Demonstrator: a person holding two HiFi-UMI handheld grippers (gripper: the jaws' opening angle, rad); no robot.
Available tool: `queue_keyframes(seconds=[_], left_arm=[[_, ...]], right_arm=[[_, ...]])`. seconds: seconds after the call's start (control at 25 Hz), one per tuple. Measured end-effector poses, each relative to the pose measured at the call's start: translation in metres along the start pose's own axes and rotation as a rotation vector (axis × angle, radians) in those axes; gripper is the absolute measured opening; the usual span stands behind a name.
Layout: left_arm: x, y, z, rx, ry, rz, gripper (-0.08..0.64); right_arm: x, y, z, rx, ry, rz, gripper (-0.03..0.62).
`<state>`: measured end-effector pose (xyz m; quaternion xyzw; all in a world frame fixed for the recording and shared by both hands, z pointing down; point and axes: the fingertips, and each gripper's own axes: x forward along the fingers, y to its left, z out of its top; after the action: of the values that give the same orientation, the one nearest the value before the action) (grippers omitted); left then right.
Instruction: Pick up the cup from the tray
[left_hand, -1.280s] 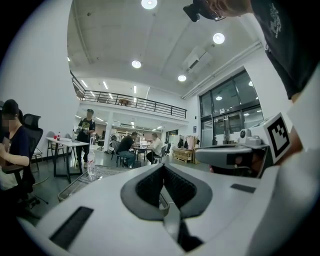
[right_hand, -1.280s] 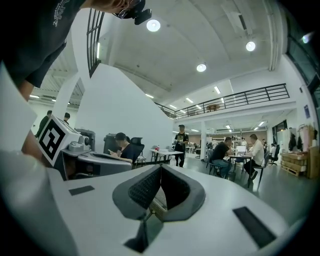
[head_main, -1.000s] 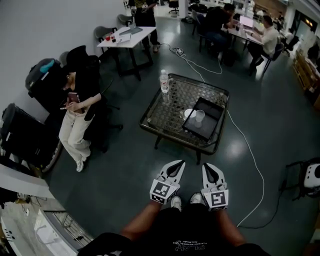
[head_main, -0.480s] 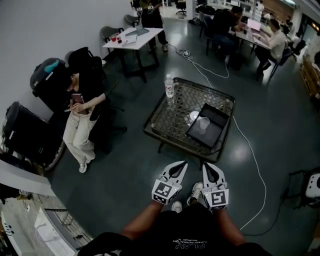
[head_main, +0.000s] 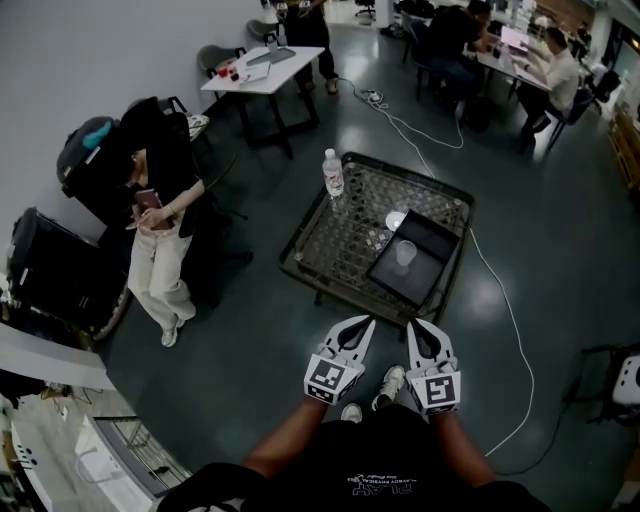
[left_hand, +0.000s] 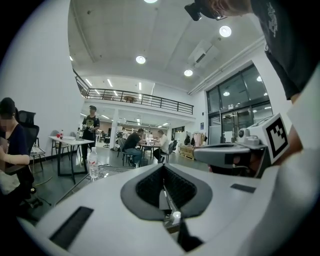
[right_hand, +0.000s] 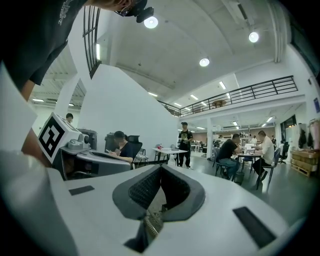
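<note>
Over the last second the low table has slid lower in the head view and now sits closer to both grippers, and one shoe is stepped forward below them. I read that as the person walking up to the table; the reach for the cup has not begun, and the approach is the only part of the task under way.

The left gripper and the right gripper hang side by side off the table's near edge, over the floor, just as they did a second ago. Each gripper's own view shows its jaws pressed together with nothing between them, so they will have to spread before any grasp.

The cup stands upright in the black tray, which lies on the right-hand part of the table. That puts the cup beyond the table's near edge, ahead of the right gripper's jaws and well apart from both pairs. Neither gripper view shows the cup; the left gripper view catches only the water bottle that stands at the table's far left corner.

The right gripper looks the better placed to take it.
</note>
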<state>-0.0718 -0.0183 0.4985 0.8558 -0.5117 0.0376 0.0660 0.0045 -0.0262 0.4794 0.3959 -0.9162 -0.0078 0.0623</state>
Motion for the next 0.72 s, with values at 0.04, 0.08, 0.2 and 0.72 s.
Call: queue_keyframes(seconds=[0.04,0.08,0.2,0.72], left_arm=[[0.005,0.001,0.0,-0.001,0.002,0.001,0.009],[0.011,0.002,-0.001,-0.002,0.005,0.002,0.009],[0.026,0.005,-0.003,-0.002,0.015,0.005,0.009],[0.082,0.019,0.003,0.009,0.048,0.045,0.009]], right_arm=[[0.003,-0.005,-0.003,0.003,0.004,0.001,0.009],[0.006,-0.01,-0.007,0.006,0.006,0.004,0.009],[0.016,-0.023,-0.012,0.016,0.007,0.009,0.009],[0.044,-0.078,-0.01,0.035,0.008,0.038,0.009]])
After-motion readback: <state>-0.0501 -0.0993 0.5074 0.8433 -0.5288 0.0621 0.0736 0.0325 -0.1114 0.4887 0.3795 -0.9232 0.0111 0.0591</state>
